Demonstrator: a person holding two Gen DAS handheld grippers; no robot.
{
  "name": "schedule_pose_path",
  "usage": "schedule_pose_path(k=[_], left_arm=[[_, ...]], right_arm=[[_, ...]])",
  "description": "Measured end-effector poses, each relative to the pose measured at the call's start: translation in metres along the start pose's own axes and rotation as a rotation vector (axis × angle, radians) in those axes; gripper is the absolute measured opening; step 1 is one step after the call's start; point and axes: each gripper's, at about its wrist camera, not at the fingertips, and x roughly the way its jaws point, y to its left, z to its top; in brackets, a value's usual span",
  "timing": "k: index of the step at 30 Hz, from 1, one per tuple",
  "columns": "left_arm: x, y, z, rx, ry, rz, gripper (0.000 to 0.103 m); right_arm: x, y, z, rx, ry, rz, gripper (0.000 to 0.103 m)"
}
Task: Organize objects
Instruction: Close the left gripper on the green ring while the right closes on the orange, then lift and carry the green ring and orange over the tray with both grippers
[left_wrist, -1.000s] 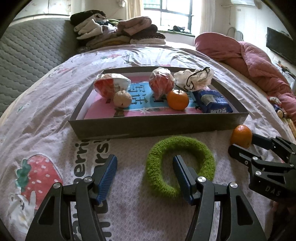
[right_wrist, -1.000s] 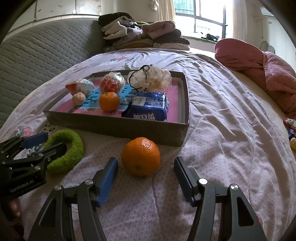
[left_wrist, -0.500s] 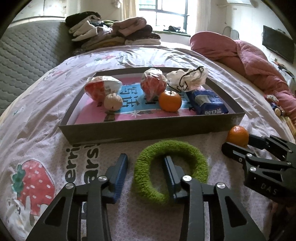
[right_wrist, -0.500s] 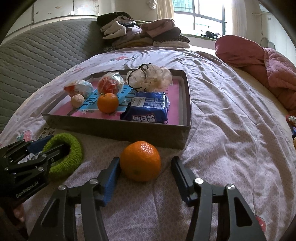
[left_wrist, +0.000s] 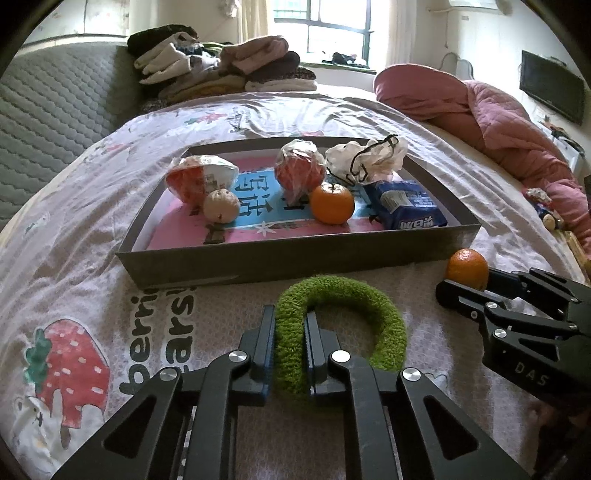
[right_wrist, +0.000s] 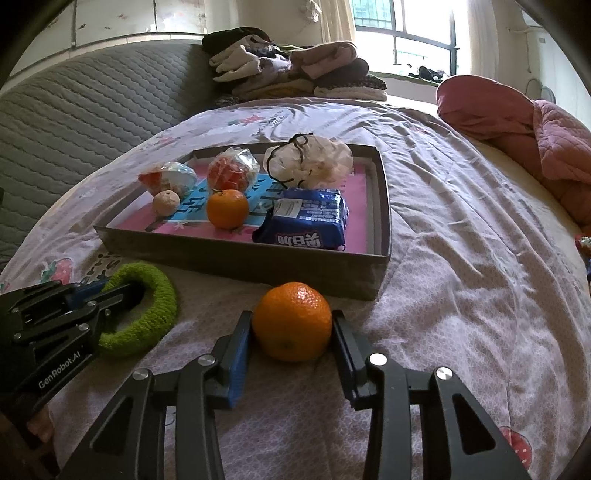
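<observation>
Bedroom, printed bedsheet, cardboard tray at twelve o'clock: left gripper pinching soft, light green fuzzy ring across its band, right gripper closing on firm, smooth loose orange at its widest, both likely tray-bound.
</observation>
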Motion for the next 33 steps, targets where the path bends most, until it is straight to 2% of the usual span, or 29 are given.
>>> schedule_pose_path(k=[14,33], left_arm=[[-0.030,0.006,0.012,-0.019,-0.060,0.002,0.012],[-0.064,0.013,0.036,-0.039,-0.147,0.007,0.012]], right_arm=[[-0.017,0.007,0.005,-0.014,-0.051,0.023,0.041],[-0.056,0.021,0.038,-0.059,-0.173,0.013,0.041]])
